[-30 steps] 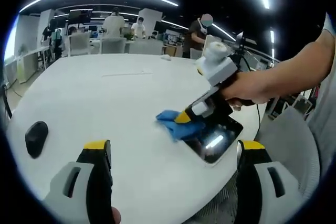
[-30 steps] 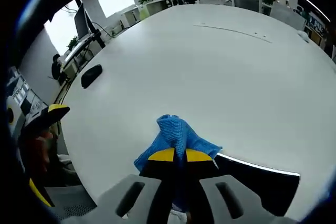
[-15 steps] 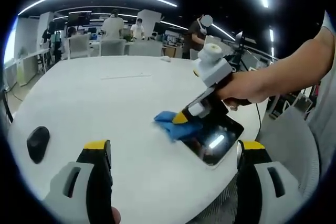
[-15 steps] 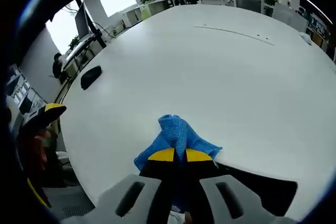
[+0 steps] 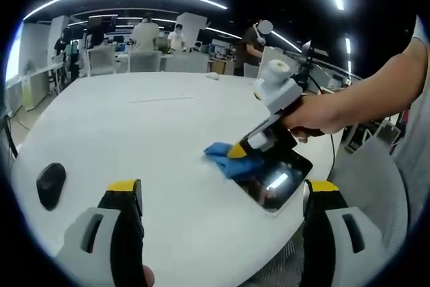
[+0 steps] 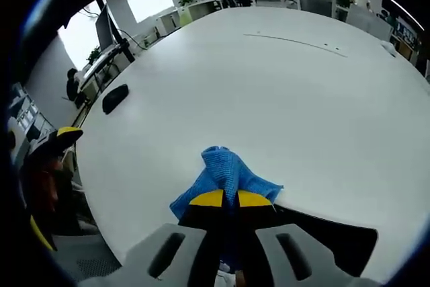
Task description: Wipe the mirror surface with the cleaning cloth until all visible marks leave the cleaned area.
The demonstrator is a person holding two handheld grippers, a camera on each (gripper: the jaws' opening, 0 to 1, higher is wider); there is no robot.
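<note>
A dark rectangular mirror (image 5: 277, 183) lies flat near the front right edge of the white round table (image 5: 134, 132) and reflects a ceiling light. My right gripper (image 5: 236, 152), held by a hand, is shut on a blue cleaning cloth (image 5: 228, 159) and presses it onto the mirror's far left corner. In the right gripper view the cloth (image 6: 225, 174) bunches out beyond the shut gripper (image 6: 224, 199), with the mirror (image 6: 336, 233) to the lower right. My left gripper (image 5: 222, 189) stands open over the table's near edge with nothing between its jaws.
A black computer mouse (image 5: 50, 183) rests on the table at the left, also seen as the mouse (image 6: 115, 97). Chairs, desks and several people stand beyond the table's far edge. A white chair (image 5: 373, 179) sits at the right.
The right gripper with the cloth slid slightly right along the mirror's corner after a small shift left. The left gripper has held still.
</note>
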